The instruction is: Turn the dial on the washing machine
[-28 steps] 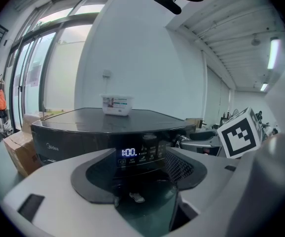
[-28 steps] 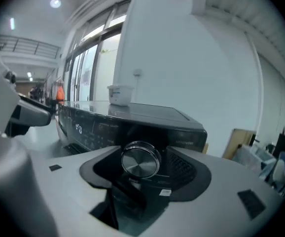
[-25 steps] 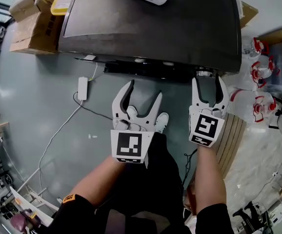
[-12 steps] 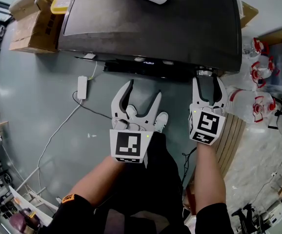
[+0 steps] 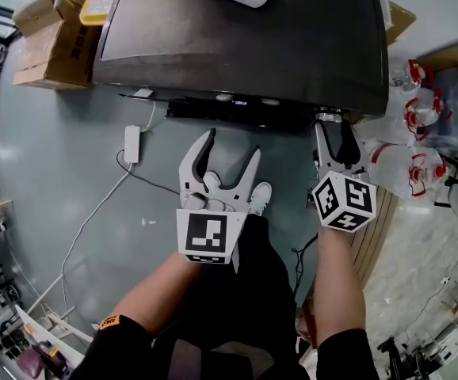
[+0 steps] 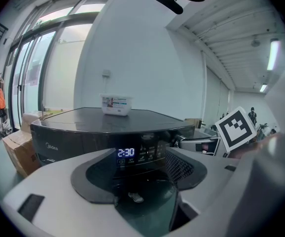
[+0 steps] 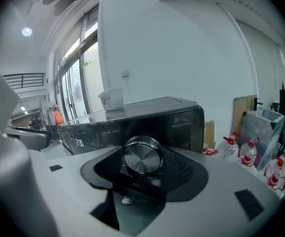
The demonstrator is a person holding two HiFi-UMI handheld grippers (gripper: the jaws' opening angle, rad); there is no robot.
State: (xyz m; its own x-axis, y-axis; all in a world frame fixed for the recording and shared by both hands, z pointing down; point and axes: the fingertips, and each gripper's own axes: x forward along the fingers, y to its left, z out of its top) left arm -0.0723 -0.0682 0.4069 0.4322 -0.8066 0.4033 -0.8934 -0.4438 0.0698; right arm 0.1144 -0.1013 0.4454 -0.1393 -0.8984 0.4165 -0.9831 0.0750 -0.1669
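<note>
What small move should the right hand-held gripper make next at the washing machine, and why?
Probably roll the right hand-held gripper slightly about its own axis: its jaws sit closed on the silver dial from both sides, so a roll should turn it.

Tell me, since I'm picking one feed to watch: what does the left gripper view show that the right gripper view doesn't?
Left only: cardboard boxes and a marker cube. Right only: the dial's metal face between the tongs of the right gripper, and red-capped bottles. Both: the washing machine, its lit display, the white tub on top.
</note>
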